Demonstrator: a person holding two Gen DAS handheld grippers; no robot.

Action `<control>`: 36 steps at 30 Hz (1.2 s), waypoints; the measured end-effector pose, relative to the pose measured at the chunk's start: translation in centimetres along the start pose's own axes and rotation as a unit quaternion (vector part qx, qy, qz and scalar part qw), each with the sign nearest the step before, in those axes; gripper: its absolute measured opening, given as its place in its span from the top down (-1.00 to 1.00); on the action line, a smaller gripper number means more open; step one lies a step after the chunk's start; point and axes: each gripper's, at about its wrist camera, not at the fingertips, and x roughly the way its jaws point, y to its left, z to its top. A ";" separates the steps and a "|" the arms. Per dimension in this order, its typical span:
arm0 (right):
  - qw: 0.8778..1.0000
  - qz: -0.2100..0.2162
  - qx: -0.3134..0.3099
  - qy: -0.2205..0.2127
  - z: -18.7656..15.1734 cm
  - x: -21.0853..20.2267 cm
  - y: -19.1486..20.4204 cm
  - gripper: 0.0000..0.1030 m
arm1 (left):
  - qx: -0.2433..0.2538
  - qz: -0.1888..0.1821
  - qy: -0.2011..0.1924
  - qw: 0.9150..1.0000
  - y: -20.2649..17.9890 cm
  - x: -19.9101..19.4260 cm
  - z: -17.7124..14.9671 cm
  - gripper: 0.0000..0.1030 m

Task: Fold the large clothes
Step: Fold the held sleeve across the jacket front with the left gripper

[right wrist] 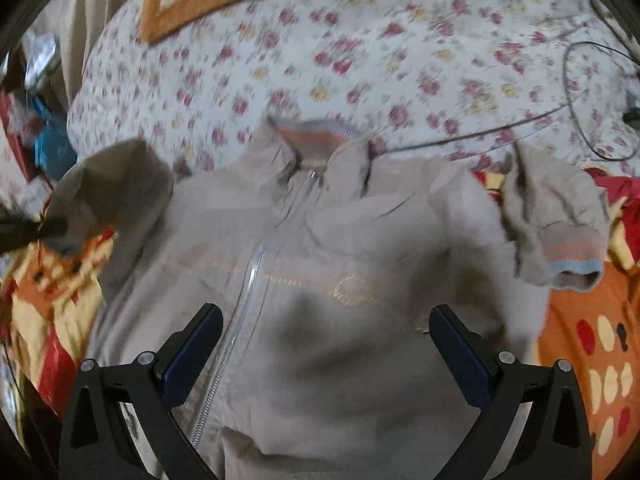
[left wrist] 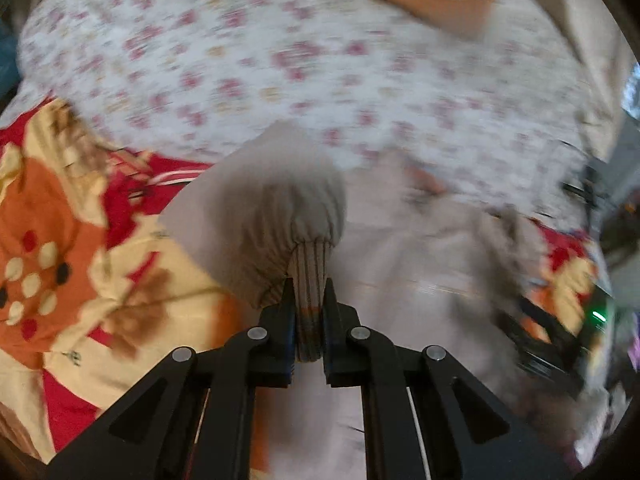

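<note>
Left claw (left wrist: 308,300) clamped on ribbed cuff (left wrist: 310,280); right claw (right wrist: 326,344) wide, empty. Jacket (right wrist: 320,280) mid-frame on bed (right wrist: 360,60). My plan: carry sleeve (left wrist: 260,208) across chest, keep taut, lay flat.

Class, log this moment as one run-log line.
left gripper: shut on sleeve cuff | right gripper: open, above jacket | jacket: zipped, front up, on bedspread

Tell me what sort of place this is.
Most likely a bedroom at home: a beige zip jacket lies on a bed with a floral sheet and an orange-and-red patterned blanket, and clutter sits alongside.
</note>
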 end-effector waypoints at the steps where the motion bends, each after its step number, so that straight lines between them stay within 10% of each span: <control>1: 1.000 -0.001 0.007 -0.003 0.2 -0.2 -0.4 -0.99 | 0.006 -0.021 0.003 1.000 -1.4 -0.4 -0.1 0.85; 13: 0.995 -0.033 0.090 -0.038 1.7 -2.9 -6.7 -0.99 | 0.040 -0.173 0.039 0.983 -16.2 6.9 -0.5 0.78; 17: 0.991 -0.039 0.121 -0.035 1.7 -2.8 -8.7 -0.99 | 0.024 -0.186 0.048 0.981 -16.8 8.8 -1.1 -0.07; 20: 0.991 -0.031 0.129 -0.036 1.5 -2.9 -9.0 -0.99 | 0.027 -0.191 0.042 0.980 -15.2 7.7 -1.7 -0.10; 25: 0.995 -0.016 0.098 -0.028 1.5 -2.5 -7.5 -0.99 | 0.023 -0.104 -0.011 0.994 -8.9 4.4 -3.9 -0.34; 31: 0.997 0.014 0.069 0.021 0.6 0.2 -5.1 -0.99 | -0.011 0.123 -0.008 0.992 0.2 5.8 -7.7 -0.34; 36: 0.999 -0.017 -0.009 0.042 -0.5 4.1 -2.1 -0.97 | -0.069 0.152 0.011 0.986 4.7 9.5 -8.8 -0.34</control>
